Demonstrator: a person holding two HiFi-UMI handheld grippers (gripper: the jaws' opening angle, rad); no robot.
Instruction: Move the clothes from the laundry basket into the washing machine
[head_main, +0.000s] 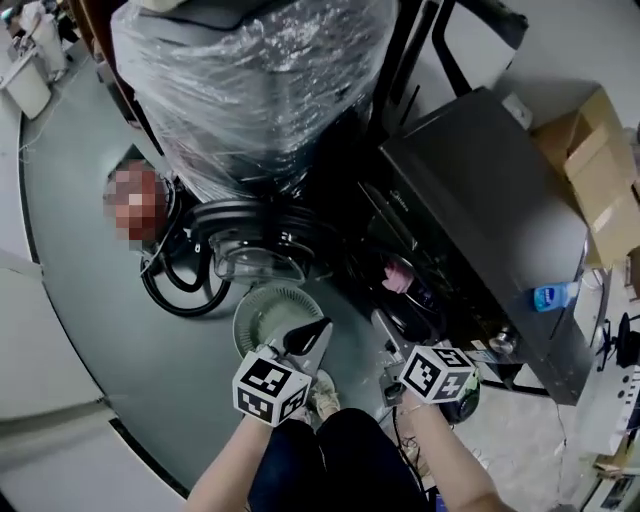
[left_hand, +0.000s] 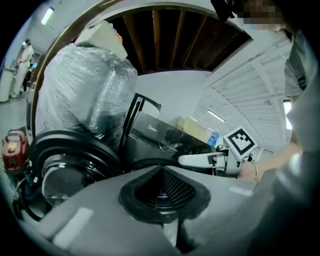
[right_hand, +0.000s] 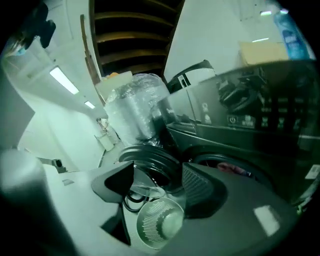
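**A:** Where are the clothes?

**B:** A pink garment (head_main: 398, 275) is inside the drum of the washing machine (head_main: 480, 200). It also shows through the port in the right gripper view. The laundry basket (head_main: 262, 305) stands on the floor in front of the machine, beside the open door. Both the head view and the right gripper view show only its slotted bottom.

**A:** Door?

**B:** The round door (head_main: 255, 235) is swung fully open to the left of the port, with its glass bowl facing out. It sits just above the basket in the head view.

**A:** Left gripper?

**B:** The left gripper (head_main: 318, 328) is over the near rim of the basket. Its own view shows the jaws closed tip to tip with nothing between the pads.

**A:** Right?

**B:** The right gripper (head_main: 385, 328) is in front of the port, low and right of the basket. Its jaws are apart and empty. In its own view the basket and the door edge show through the gap, and neither pad touches anything.

**A:** Anything else around?

**B:**
- A bulky plastic-wrapped load (head_main: 250, 80) stands behind the door.
- A coil of black hose (head_main: 175, 285) lies on the floor to the left of the door.
- A blue bottle (head_main: 553, 296) lies on top of the machine near its front corner.
- A cardboard box (head_main: 600, 170) sits beyond the machine's far side.

**A:** Do the grippers touch each other?

**B:** No, they're side by side with a gap, and the person's legs are below them in the head view.
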